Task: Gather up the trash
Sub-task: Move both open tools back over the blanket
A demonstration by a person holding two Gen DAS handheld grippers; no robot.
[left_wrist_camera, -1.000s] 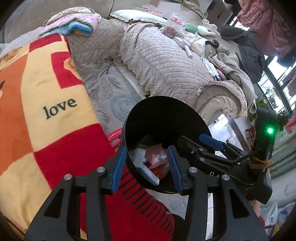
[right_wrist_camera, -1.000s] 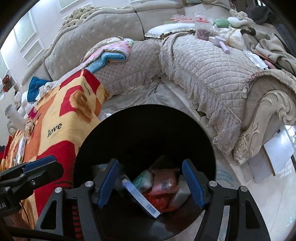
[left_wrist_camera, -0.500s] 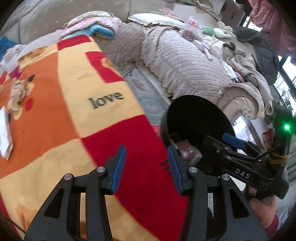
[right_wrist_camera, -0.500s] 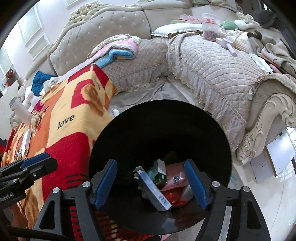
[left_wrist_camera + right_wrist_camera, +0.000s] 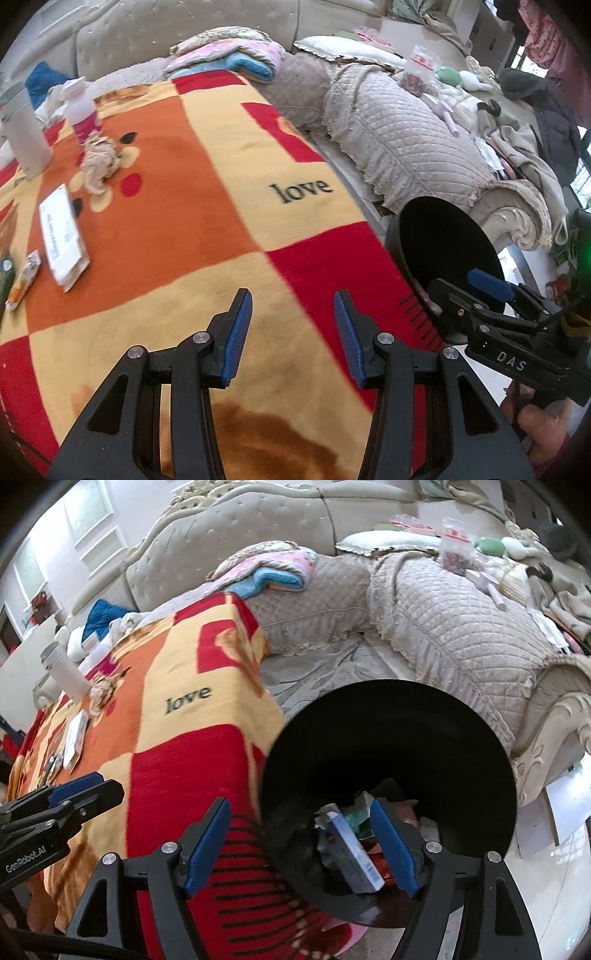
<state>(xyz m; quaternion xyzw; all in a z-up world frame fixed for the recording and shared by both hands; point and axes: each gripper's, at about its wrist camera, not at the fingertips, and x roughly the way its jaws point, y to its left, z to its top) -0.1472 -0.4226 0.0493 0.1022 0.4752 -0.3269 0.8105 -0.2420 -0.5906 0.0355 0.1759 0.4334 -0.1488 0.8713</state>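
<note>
Covering the worktop is a fleecy blanket point(image 5: 192, 229) in red, orange and pale yellow blocks, with the word "love" printed on a yellow square toward its far right edge. A fringed red border hangs over the near right corner. The left gripper point(image 5: 291, 332) tilts down over the blanket's near edge, its blue-padded fingers point(image 5: 236, 332) partly apart with nothing between them. Just off the worktop's right edge stands a round black trash bin point(image 5: 388, 716), smooth and dark inside. In its bottom lie crumpled wrappers point(image 5: 369, 812) and a flat blue-and-white box point(image 5: 354, 853) with a barcode. The right gripper point(image 5: 303, 849) points down across the bin's near rim, one finger over the blanket, the other over the bin's mouth. Its fingers are opening and hold nothing. A person's hand point(image 5: 539, 424) grips its handle at the lower right of the left view.

Along the worktop's left edge lie a small orange packet point(image 5: 24, 277) and a flat white carton point(image 5: 62, 240). Beyond them, near the far left corner, sit a wad of beige crumpled paper point(image 5: 99, 166), a pink-and-white bottle point(image 5: 83, 110) and a white tumbler point(image 5: 24, 136).

Past the worktop is a patterned grey rug point(image 5: 332, 672). Behind it curves a tufted beige sofa point(image 5: 240, 542) with carved cream arms, quilted grey covers, folded pink and blue blankets point(image 5: 273, 568) and scattered clothes.
</note>
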